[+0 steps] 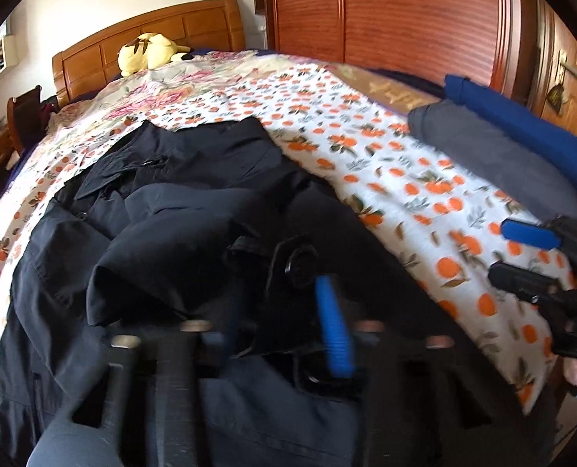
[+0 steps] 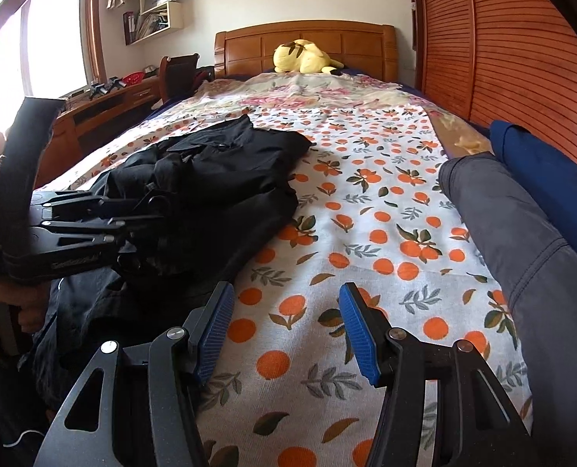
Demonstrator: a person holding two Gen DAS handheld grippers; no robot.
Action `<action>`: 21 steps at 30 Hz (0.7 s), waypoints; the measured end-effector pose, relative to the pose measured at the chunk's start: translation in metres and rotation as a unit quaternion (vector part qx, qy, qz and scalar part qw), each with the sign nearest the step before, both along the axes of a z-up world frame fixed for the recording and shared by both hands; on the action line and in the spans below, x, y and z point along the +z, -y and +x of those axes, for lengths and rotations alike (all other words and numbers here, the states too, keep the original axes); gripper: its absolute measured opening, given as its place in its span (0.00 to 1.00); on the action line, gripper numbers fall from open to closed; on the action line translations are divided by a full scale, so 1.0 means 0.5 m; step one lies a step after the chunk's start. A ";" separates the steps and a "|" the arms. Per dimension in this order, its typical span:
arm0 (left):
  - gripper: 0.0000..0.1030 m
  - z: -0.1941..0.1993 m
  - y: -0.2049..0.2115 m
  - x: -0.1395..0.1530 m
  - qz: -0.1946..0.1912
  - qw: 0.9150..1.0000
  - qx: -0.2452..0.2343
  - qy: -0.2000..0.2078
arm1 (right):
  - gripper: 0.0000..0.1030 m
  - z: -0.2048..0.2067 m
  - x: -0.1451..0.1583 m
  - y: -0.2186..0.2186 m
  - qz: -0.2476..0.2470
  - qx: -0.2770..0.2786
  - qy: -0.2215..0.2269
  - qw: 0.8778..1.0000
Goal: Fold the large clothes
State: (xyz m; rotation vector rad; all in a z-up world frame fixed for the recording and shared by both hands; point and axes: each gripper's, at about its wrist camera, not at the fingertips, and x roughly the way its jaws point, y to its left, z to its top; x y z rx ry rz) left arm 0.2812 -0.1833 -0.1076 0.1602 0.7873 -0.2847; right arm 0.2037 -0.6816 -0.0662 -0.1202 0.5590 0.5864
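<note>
Between the left gripper's [image 1: 307, 311] jaws a bunch of the black garment [image 1: 195, 210] is caught — the blue pad [image 1: 333, 327] presses into dark cloth, and the jaws stand nearly together on that fold. The right gripper [image 2: 286, 334] has its jaws well apart with nothing between them, only the orange-print bedsheet [image 2: 366, 202] below; it sits just beside the garment's near edge, on the side toward the grey folded garment [image 2: 521, 241].

Taking the black garment as landmark: it lies crumpled on the sheet, its bulk heaped in the middle, with one flatter part reaching toward the wooden headboard [image 2: 307, 44] and another spilling over the near edge of the bed. Beyond it, at the headboard, rests a yellow plush toy [image 2: 304, 58]. Well apart from it, along the wardrobe side, lie the grey folded garment and a blue garment [image 2: 553, 171] beside that.

By my judgement the step in hand is the first grasp, taken to spread the garment before any fold — nothing is laid flat yet. The next move calls for the right gripper to pinch a matching edge, then both to lift and draw the cloth taut.

The garment's long axis seems to run from the near bed edge toward the headboard, though the bunching makes its top end hard to tell.
</note>
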 end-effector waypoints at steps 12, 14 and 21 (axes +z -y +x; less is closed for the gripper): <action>0.04 -0.080 -0.136 0.123 -0.030 0.997 -0.004 0.074 | 0.56 -0.013 0.004 -0.055 -0.003 -0.008 0.000 1.000; 0.04 -0.090 -0.178 0.138 -0.028 0.996 0.003 0.084 | 0.56 -0.021 0.002 -0.066 -0.003 -0.011 -0.002 1.000; 0.06 -0.097 -0.290 0.124 -0.031 0.996 0.037 0.073 | 0.56 -0.057 0.000 -0.115 -0.013 -0.012 -0.004 1.000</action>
